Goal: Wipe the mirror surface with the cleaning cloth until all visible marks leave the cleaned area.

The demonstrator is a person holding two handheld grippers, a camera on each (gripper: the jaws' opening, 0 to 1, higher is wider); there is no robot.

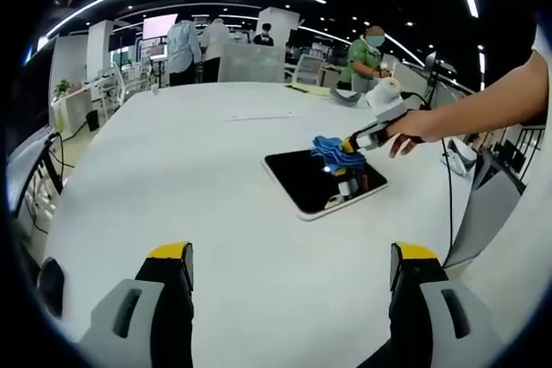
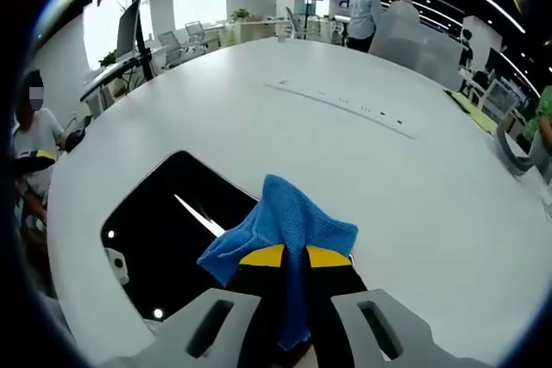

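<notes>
A dark rectangular mirror with a white rim lies flat on the white table. My right gripper, held by a person's hand, presses a blue cleaning cloth onto the mirror's far edge. In the right gripper view the jaws are shut on the blue cloth, which spreads over the near right corner of the mirror; ceiling lights reflect in the glass. My right gripper pinches the cloth between yellow-tipped fingers. My left gripper hovers over the table short of the mirror, jaws wide apart with nothing between them.
The long white table runs far back, with papers near its middle and a yellow sheet at the far end. Several people stand or sit beyond the table. A grey chair back stands at the right edge.
</notes>
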